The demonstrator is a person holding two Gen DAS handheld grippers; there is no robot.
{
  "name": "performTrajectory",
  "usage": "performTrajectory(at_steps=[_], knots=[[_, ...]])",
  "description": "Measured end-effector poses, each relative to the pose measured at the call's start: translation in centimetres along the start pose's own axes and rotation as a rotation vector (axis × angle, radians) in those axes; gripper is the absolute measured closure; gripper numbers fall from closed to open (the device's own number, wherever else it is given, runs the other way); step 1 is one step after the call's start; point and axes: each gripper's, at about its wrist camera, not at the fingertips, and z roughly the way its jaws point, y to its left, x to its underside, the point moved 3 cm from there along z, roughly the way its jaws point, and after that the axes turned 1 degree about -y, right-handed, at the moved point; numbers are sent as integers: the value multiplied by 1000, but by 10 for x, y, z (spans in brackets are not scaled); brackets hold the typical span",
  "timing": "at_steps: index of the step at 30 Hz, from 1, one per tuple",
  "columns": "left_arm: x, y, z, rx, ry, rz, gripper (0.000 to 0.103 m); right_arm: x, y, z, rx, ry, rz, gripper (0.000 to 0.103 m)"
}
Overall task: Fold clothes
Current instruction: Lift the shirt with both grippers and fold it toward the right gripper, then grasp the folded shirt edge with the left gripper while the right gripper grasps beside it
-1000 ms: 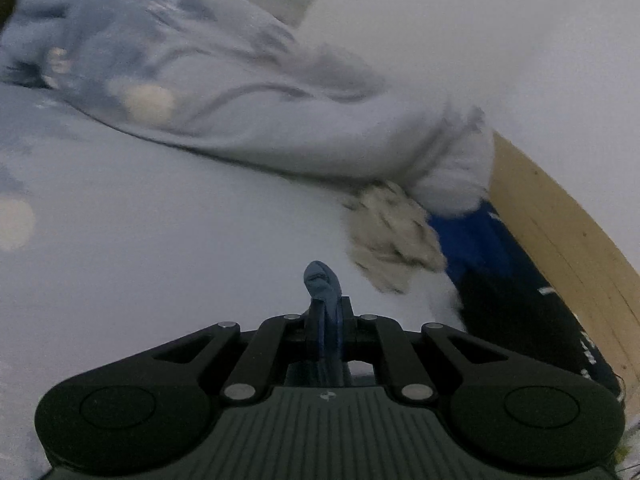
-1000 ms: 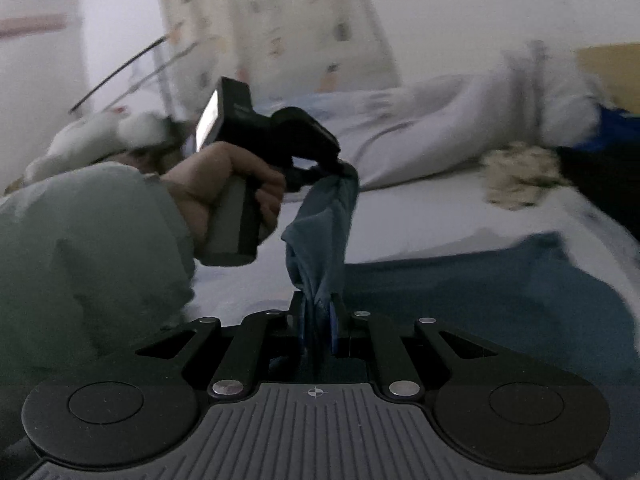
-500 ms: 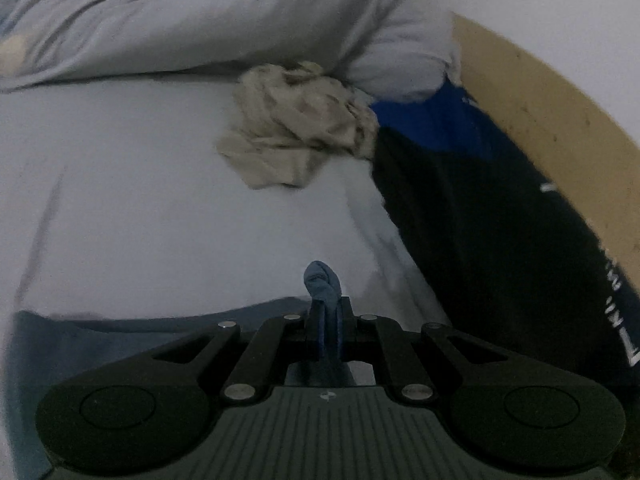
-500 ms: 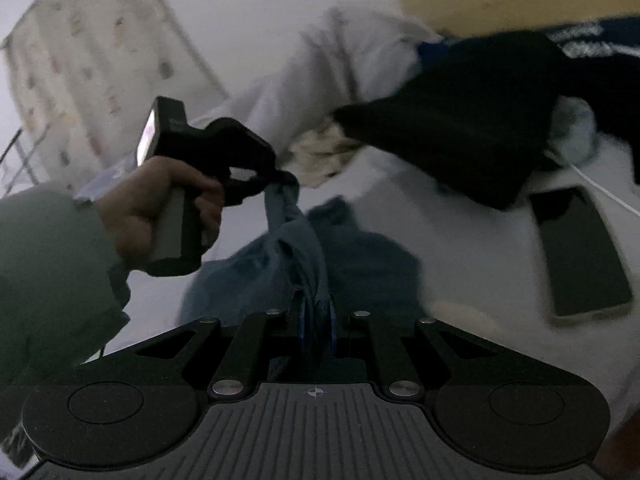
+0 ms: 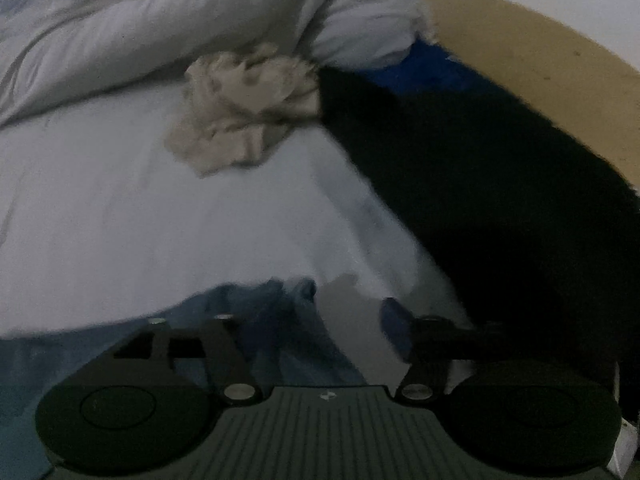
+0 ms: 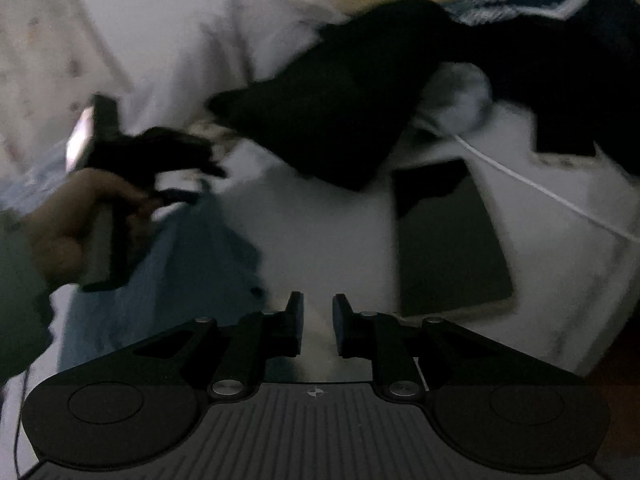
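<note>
Left gripper (image 5: pixel 312 320): angled downward over the white bedsheet (image 5: pixel 160 208), jaws spread wide and opening, nothing pressed between them. The blue garment (image 5: pixel 256 316) lies crumpled on the sheet directly beneath and between the fingers, extending off to the lower left.

Right gripper (image 6: pixel 318 320): angled downward, jaws narrowly parted and opening, gap empty. From this view the blue garment (image 6: pixel 192 264) lies on the sheet just left of the fingers. The person's left hand (image 6: pixel 76 220) grips the other tool's handle, a grey-green sleeve (image 6: pixel 20 292) at the wrist.

Surroundings: beige crumpled cloth (image 5: pixel 240 108) near a white duvet (image 5: pixel 160 24); black garment (image 5: pixel 500 200) to the right, along the wooden bed frame (image 5: pixel 540 68). A dark phone (image 6: pixel 448 236) and white cable (image 6: pixel 540 192) lie on the sheet.

Writing: none legible; frames blurred.
</note>
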Motion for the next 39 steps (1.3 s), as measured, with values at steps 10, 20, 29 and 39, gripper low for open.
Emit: performTrajectory(at_steps=[10,20,29,39], knots=[[-13,54,-90,5,-147,30,0,-1,64,50,-191,67,-251,80],[24,166,-159,-140,-145,-59,0,-51,52,127,18,103,-306,78],[57,206,-147,-63,-137,-186,0,-89,104,151,-193,35,-264,43],[74,210,-106,55,-160,-225,6,-99,120,197,-264,76,-385,19]])
